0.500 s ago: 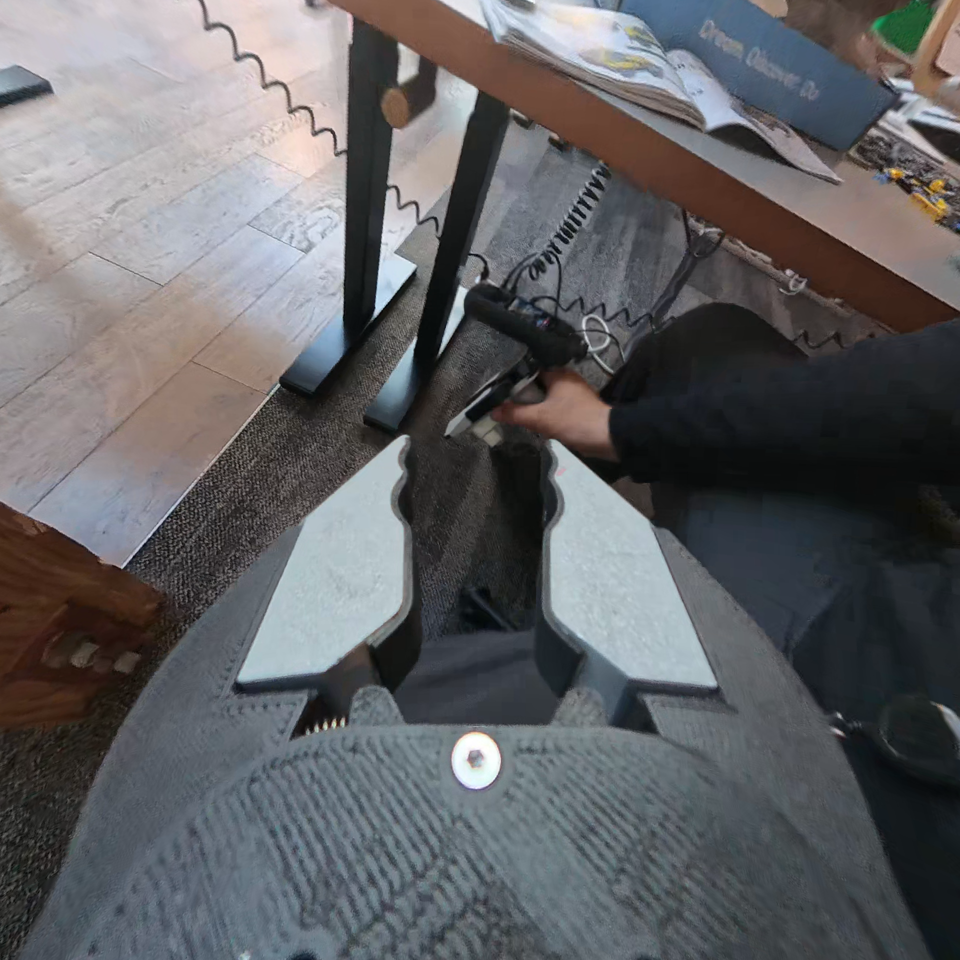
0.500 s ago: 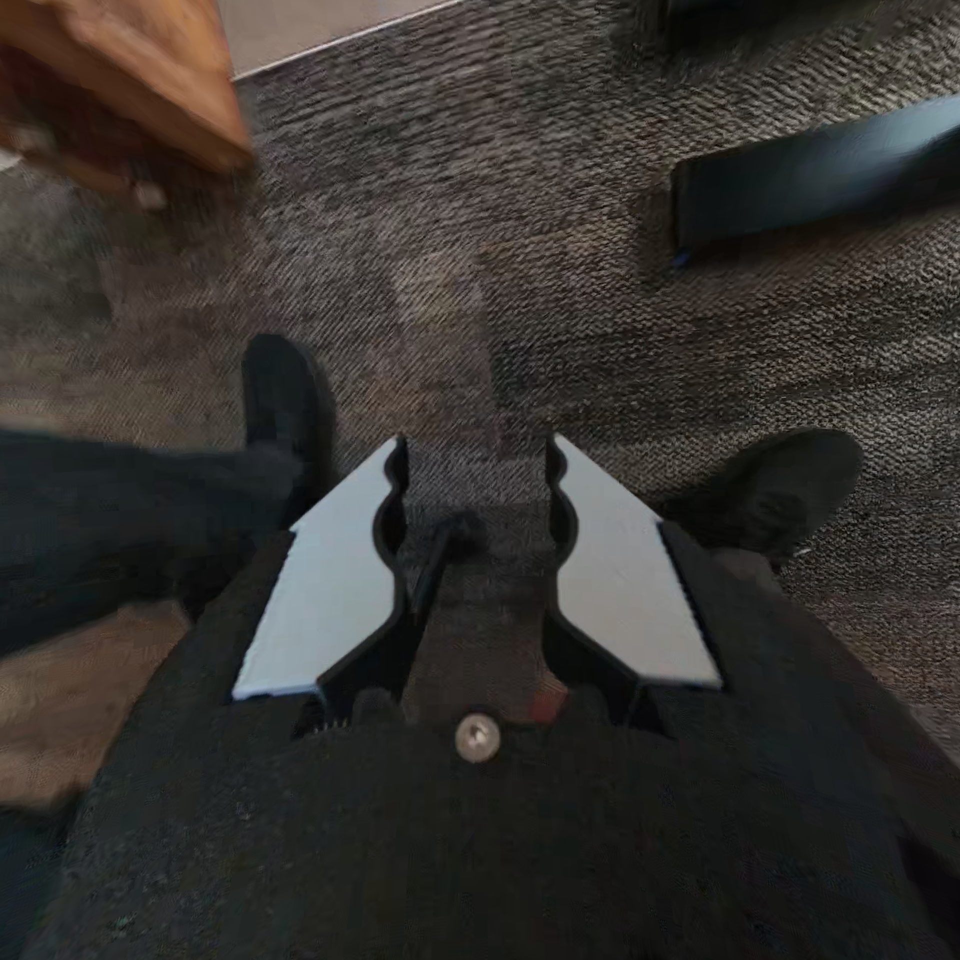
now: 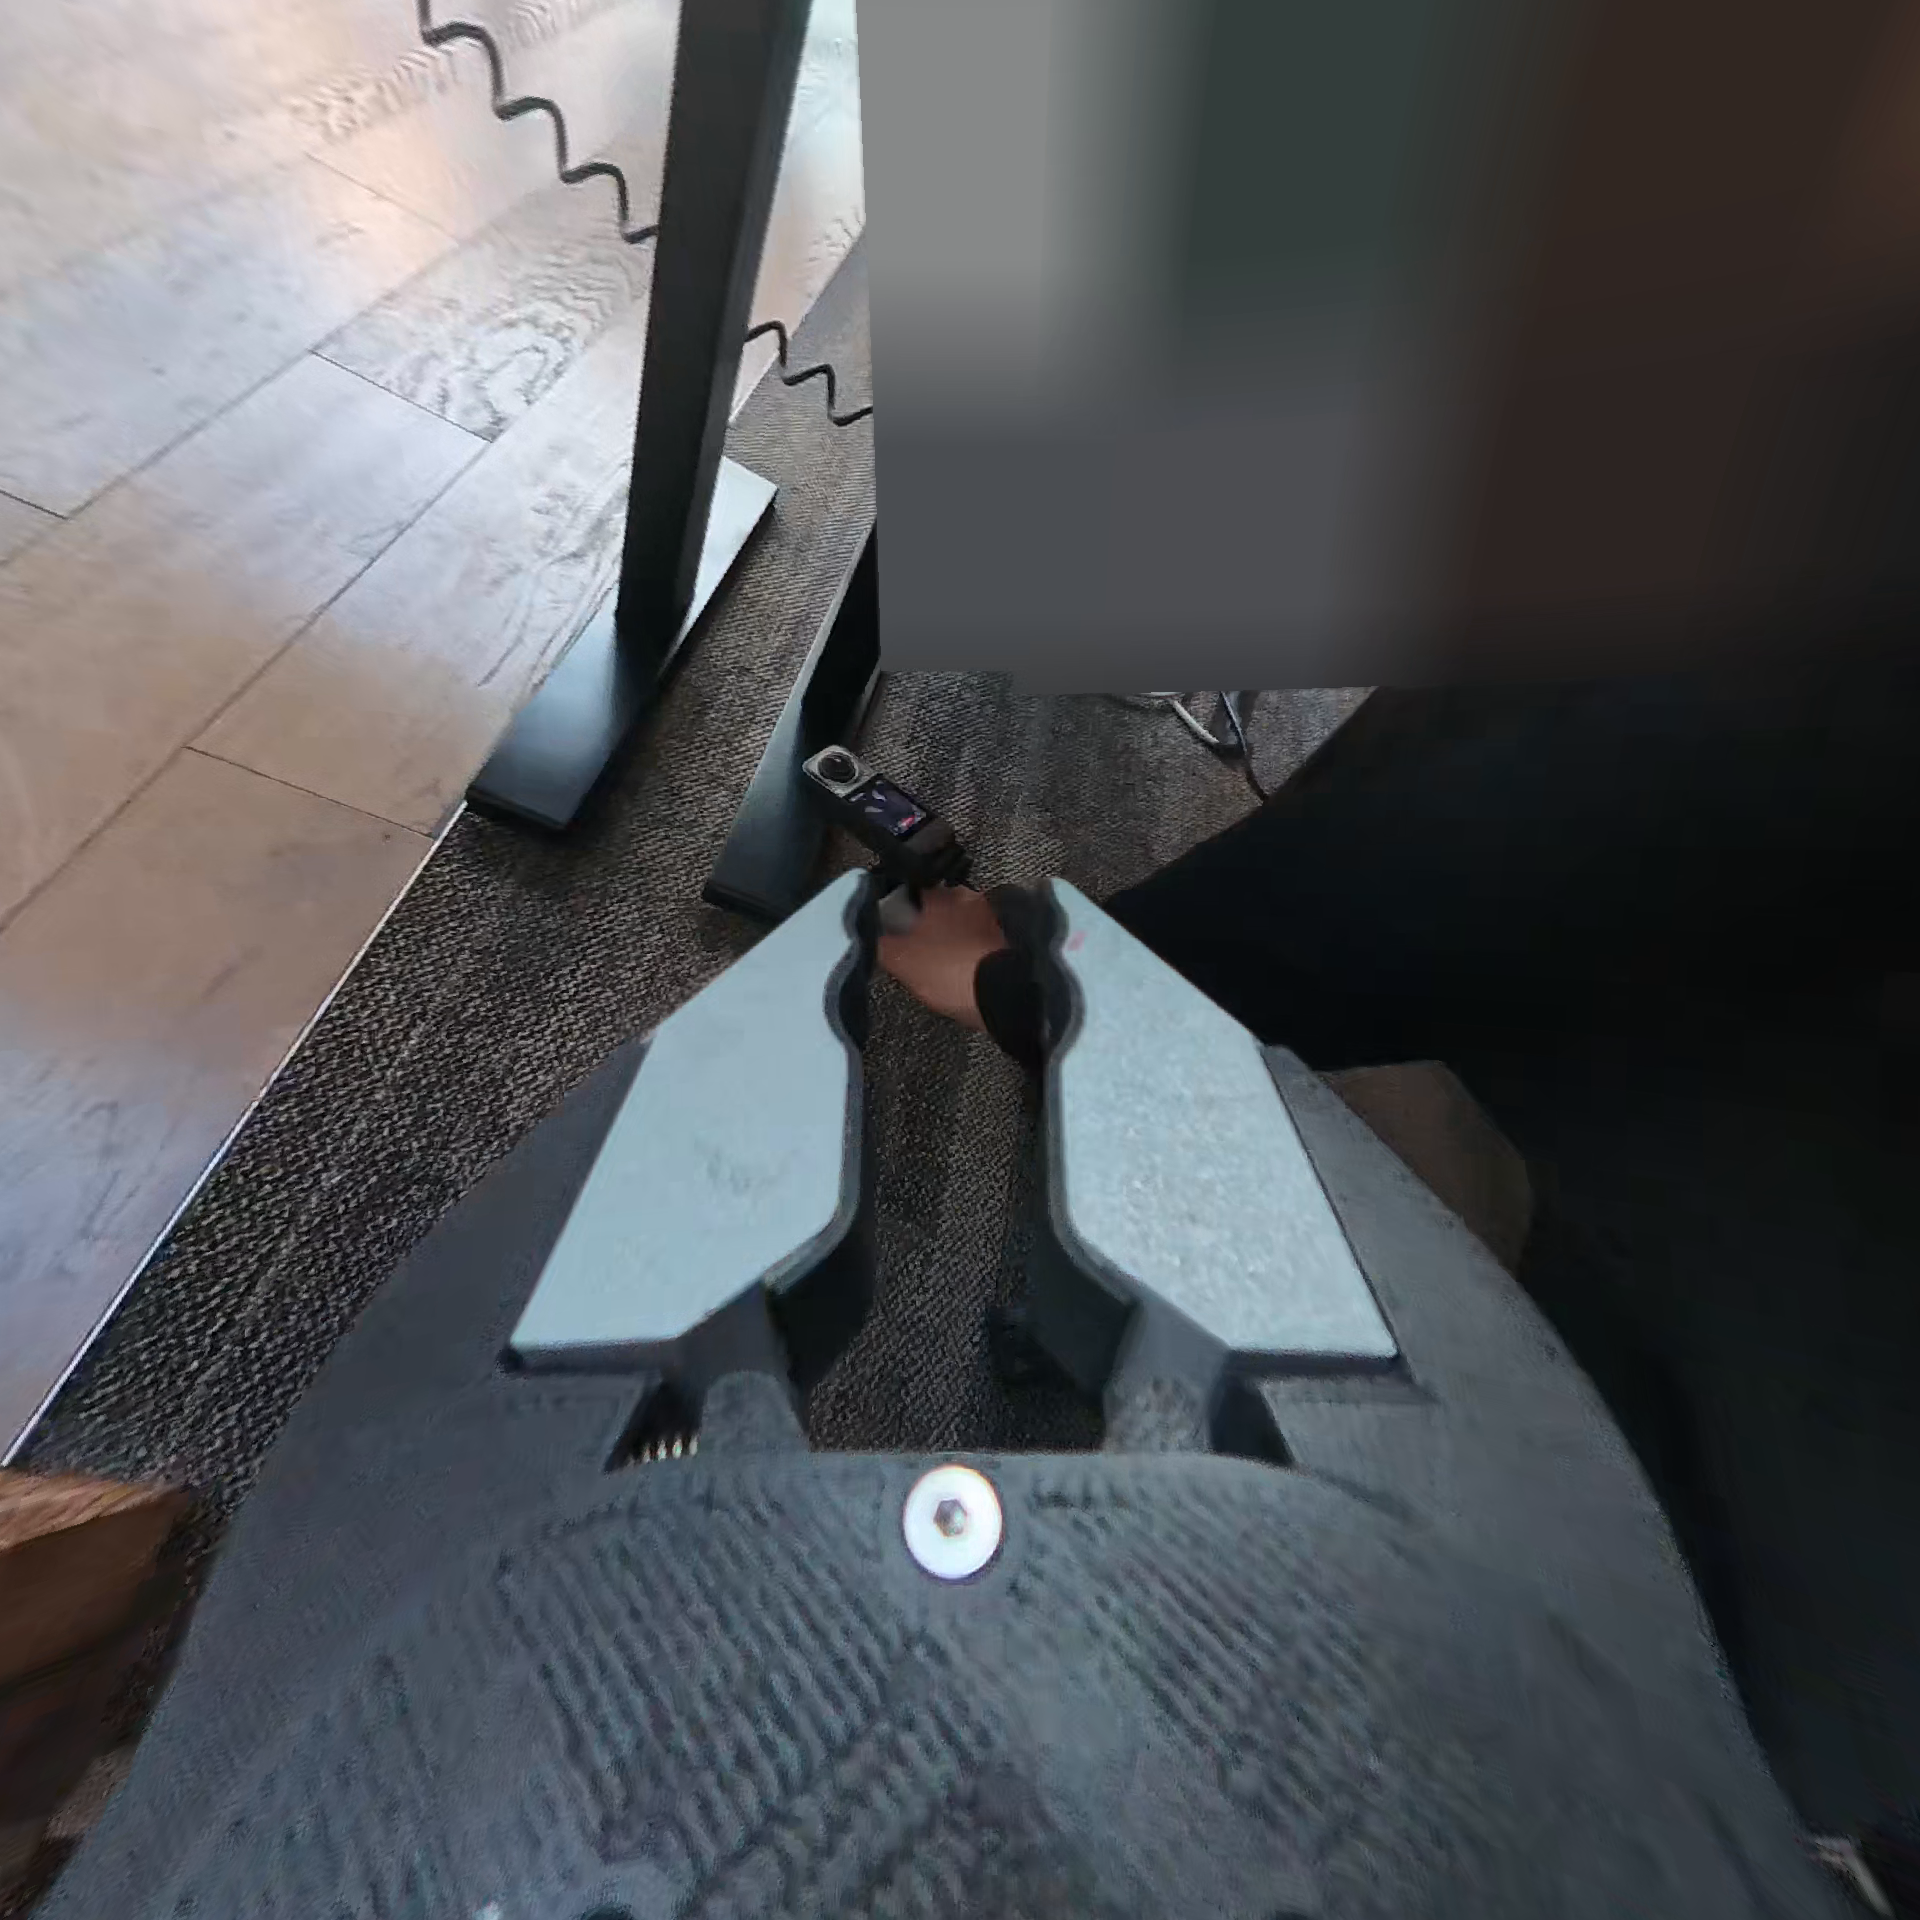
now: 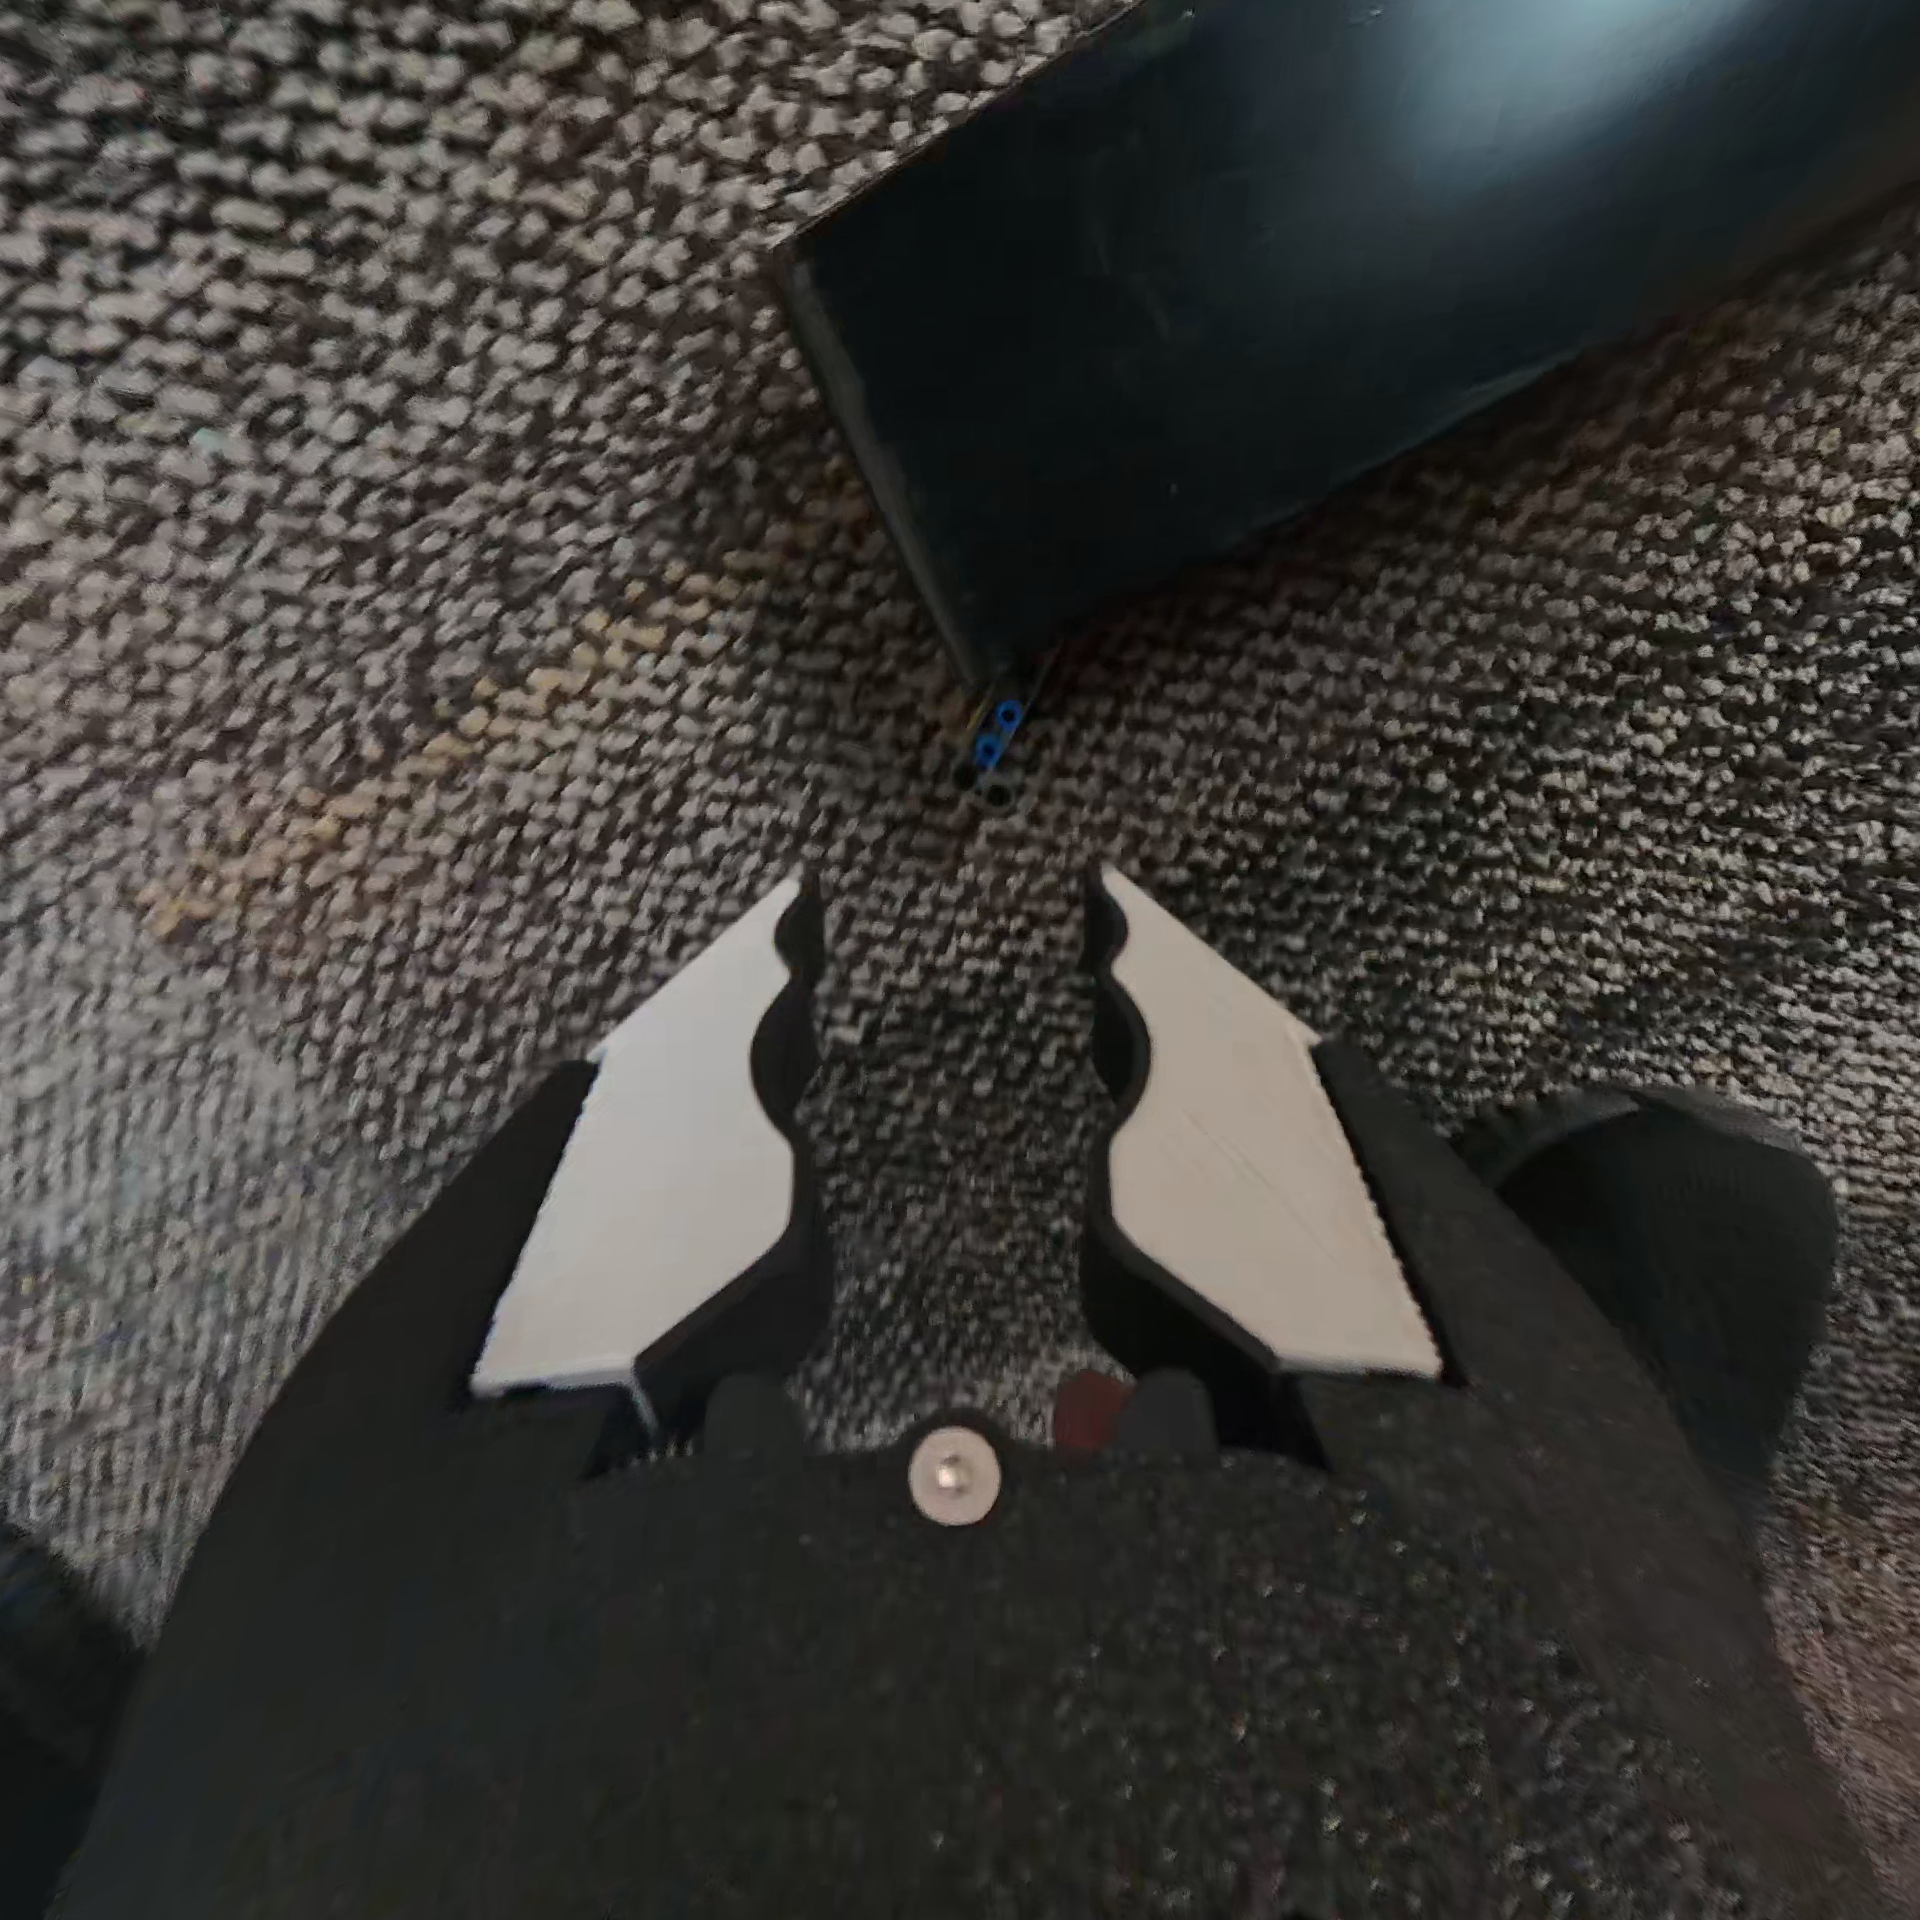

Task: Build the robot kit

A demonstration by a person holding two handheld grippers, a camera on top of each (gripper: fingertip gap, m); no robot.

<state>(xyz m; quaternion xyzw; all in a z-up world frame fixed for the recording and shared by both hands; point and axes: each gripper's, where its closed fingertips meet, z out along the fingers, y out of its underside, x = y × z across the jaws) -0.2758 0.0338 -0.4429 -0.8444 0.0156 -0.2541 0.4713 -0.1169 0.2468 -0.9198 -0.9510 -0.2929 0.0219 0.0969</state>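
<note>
In the right wrist view my right gripper [image 4: 954,883] is open and empty, low over the speckled grey carpet [image 4: 416,520]. Just ahead of its tips a small black piece with round holes, two of them blue [image 4: 992,753], lies on the carpet against the corner of a flat black table foot [image 4: 1247,312]. In the left wrist view my left gripper [image 3: 961,904] is open and empty above the carpet. Beyond its tips a hand [image 3: 940,961] holds the right gripper, whose camera [image 3: 873,805] shows near a black table foot [image 3: 774,831].
Two black table legs with flat feet [image 3: 623,665] stand where the carpet meets the wooden floor [image 3: 260,520]. A coiled black cable [image 3: 582,166] runs behind them. A wooden furniture corner [image 3: 73,1558] sits at lower left. A black shoe [image 4: 1662,1247] is right of the right gripper. The gap from one gripper's tips to the other's is roughly 55 cm.
The right gripper has dropped close to the carpet and moved up to the black table foot. The left view has tipped down and nearer; the hand with the right gripper now lies between its tips.
</note>
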